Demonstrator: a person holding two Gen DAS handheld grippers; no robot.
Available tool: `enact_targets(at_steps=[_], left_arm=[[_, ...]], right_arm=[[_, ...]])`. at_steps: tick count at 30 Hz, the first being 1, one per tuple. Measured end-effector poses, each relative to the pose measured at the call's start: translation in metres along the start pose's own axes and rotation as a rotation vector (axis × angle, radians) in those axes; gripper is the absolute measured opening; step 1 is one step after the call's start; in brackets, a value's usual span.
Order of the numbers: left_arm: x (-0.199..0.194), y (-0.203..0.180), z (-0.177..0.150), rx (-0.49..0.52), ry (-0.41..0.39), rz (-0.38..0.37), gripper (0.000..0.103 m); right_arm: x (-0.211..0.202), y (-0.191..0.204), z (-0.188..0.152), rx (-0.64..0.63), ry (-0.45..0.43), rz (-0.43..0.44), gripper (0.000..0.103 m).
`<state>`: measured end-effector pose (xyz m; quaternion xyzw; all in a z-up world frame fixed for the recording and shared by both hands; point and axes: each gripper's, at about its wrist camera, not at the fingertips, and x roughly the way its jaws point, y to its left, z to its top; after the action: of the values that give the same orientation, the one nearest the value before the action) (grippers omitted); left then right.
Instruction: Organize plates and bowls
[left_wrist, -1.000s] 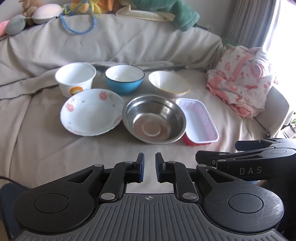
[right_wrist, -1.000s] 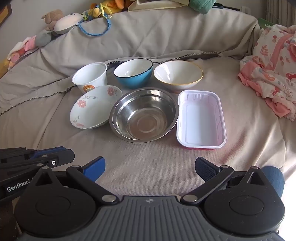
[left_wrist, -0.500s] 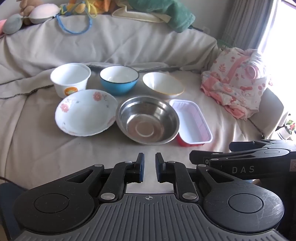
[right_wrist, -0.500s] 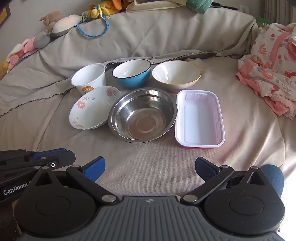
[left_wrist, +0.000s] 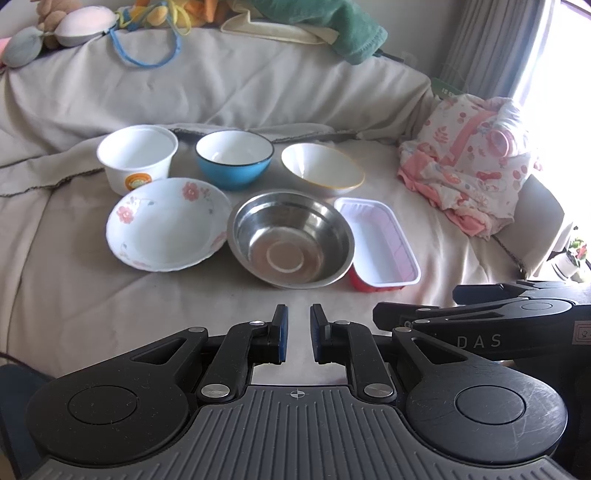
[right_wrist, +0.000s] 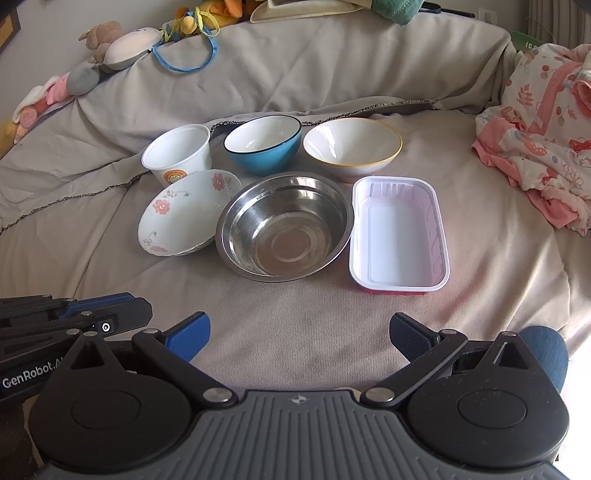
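Hovering low over the sofa (right_wrist: 295, 332), right claw (right_wrist: 299, 332) is spread wide and empty; left claw (left_wrist: 297, 332) nearly closed, empty. Steel bowl (right_wrist: 284, 229) lies straight ahead of both; tray (right_wrist: 399, 232) right of it, plate (right_wrist: 177, 218) left

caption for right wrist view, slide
Open right gripper faces six empty dishes on a draped sofa.
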<state>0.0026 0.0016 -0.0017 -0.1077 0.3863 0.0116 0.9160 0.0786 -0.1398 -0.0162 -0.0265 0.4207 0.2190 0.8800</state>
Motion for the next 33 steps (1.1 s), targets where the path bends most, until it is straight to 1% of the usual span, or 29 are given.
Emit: enact_targets(at_steps=[33], left_arm=[[-0.0005,-0.0008,-0.0014,-0.013,0.012,0.012,0.016]], right_arm=[[-0.0009,0.0020,0.0016,-0.009,0.006,0.007,0.103]])
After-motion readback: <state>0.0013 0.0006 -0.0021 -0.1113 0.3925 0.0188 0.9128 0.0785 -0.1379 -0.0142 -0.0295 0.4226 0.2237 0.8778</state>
